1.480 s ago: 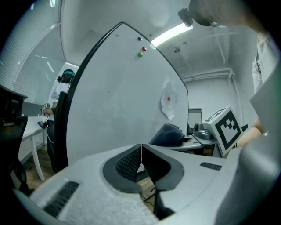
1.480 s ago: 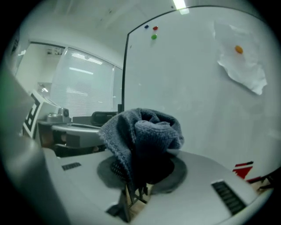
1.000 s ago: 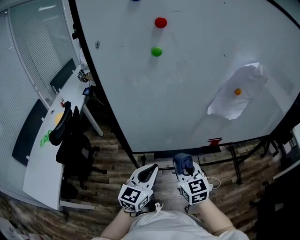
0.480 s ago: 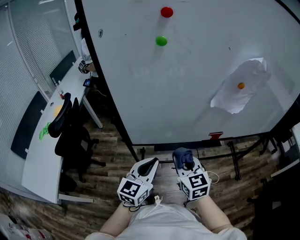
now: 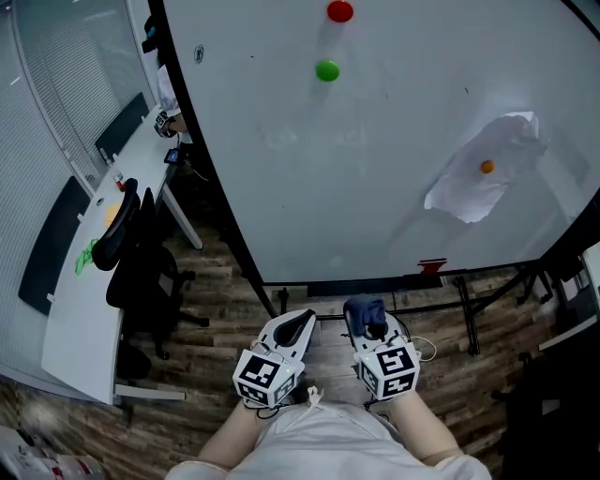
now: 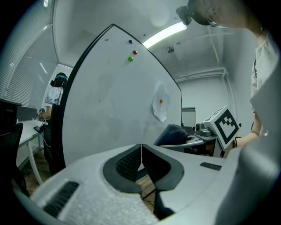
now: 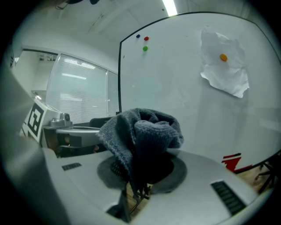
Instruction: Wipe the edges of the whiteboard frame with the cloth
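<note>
Before the whiteboard frame (image 5: 356, 284) lower edge, right claw (image 5: 367, 324) clamps the cloth (image 7: 140, 136); left claw (image 6: 141, 151) closed, empty.

bare wood floor (image 5: 323, 309) is free in front of the whiteboard (image 5: 375, 187) bottom frame edge (image 5: 356, 284). stand legs (image 5: 466, 319) block low right. left frame edge (image 5: 212, 159) is tight: office chair (image 5: 131, 267) and desk (image 5: 80, 319) near it. board face is open except the red magnet (image 5: 339, 11), green magnet (image 5: 327, 70) and pinned paper (image 5: 473, 187).
</note>
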Demonstrator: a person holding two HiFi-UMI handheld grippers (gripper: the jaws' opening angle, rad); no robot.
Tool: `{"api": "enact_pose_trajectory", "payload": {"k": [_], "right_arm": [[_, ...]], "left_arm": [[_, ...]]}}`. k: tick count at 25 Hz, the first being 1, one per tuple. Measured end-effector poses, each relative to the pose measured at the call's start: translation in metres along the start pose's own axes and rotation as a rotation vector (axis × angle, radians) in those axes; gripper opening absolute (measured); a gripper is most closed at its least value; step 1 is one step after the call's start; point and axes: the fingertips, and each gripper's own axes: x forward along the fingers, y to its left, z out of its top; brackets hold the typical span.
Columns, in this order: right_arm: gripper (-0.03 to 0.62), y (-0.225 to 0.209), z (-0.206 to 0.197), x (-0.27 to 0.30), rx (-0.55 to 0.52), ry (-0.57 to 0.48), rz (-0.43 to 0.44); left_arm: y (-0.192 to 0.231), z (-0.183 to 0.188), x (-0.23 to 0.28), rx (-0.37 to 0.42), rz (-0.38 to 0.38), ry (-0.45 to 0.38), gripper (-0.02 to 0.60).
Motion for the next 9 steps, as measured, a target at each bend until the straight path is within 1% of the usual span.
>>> {"api": "enact_pose_trajectory", "payload": {"k": [5, 9], "right_arm": [[0.075, 0.0059, -0.0067, 0.0042, 0.009, 0.013, 0.011], [0.075, 0.0081, -0.0057, 0.0091, 0.036, 0.006, 0.017]], "left_arm": [[0.0032, -0.0044, 0.0005, -0.001, 0.005, 0.016, 0.02], [0.0055, -0.0057, 0.0042, -0.005, 0.006, 0.019, 0.02]]}}
